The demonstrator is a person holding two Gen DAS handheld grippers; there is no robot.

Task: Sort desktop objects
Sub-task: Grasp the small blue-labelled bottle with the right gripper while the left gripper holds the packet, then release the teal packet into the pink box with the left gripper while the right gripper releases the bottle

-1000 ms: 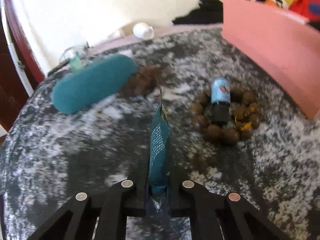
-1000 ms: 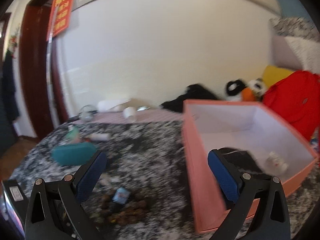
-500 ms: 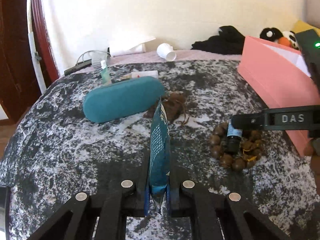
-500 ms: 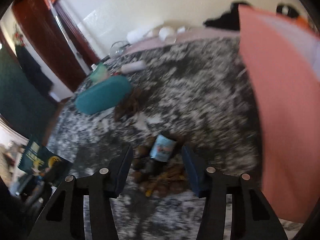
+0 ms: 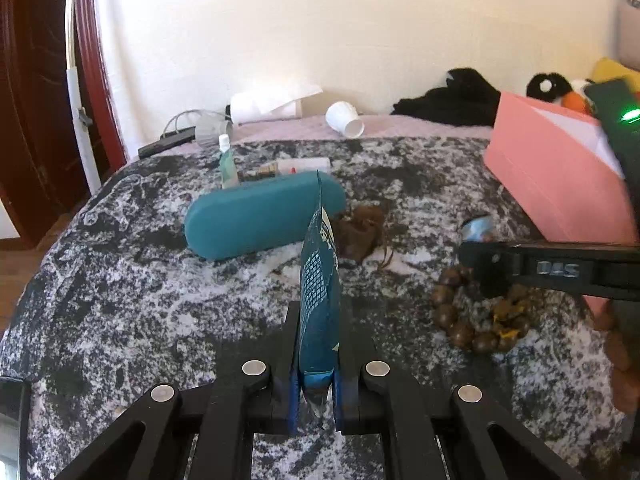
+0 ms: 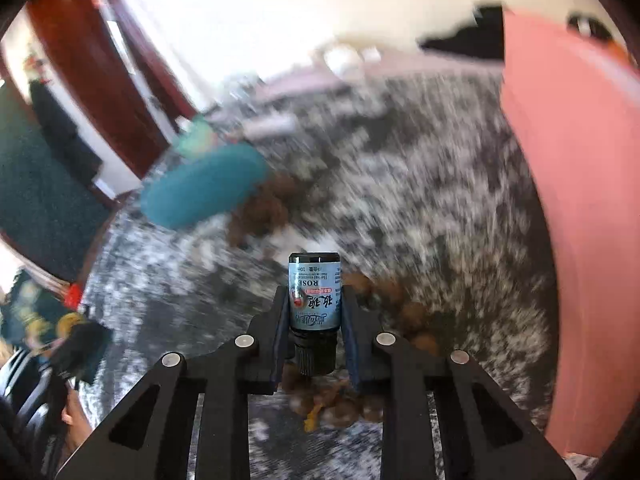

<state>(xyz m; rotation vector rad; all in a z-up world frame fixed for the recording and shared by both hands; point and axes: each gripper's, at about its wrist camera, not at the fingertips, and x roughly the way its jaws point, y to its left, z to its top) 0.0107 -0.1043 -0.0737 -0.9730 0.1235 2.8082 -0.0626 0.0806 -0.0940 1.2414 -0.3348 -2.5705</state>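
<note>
Two hand-held grippers work over a table (image 5: 120,280) with a mottled black-and-white cloth.

The left gripper (image 5: 315,380) sits low in its own view. Its fingers are pressed together on a thin teal packet (image 5: 319,300), which stands on edge between the pads and points away from the camera, held clear above the cloth.

Beyond the packet lies a long teal case (image 5: 260,216), slanted across the middle of the table. Just right of the case is a brown tangled clump (image 5: 362,234). Behind the case stand a small green bottle (image 5: 228,162) and a white tube (image 5: 306,165) lying flat. A white cup (image 5: 345,119) lies on its side near the far wall, by a paper roll (image 5: 264,106). A pink box (image 5: 556,184) sits at the right edge of the table, with dark cloth and soft toys behind it.

The right gripper (image 6: 314,332) reaches in from the right in the left view. Its jaws have just been closing, and its fingers now pinch a small bottle (image 6: 314,300) with a pale blue label and a dark ribbed cap. The bottle lies along the fingers, cap toward the camera. Directly below it, a ring of brown beads (image 5: 464,320) rests on the cloth near the pink box. Whether the bottle still touches the beads cannot be told.

The right view is blurred away from the gripper. It shows the teal case to the upper left and the pink box's wall at the right.
</note>
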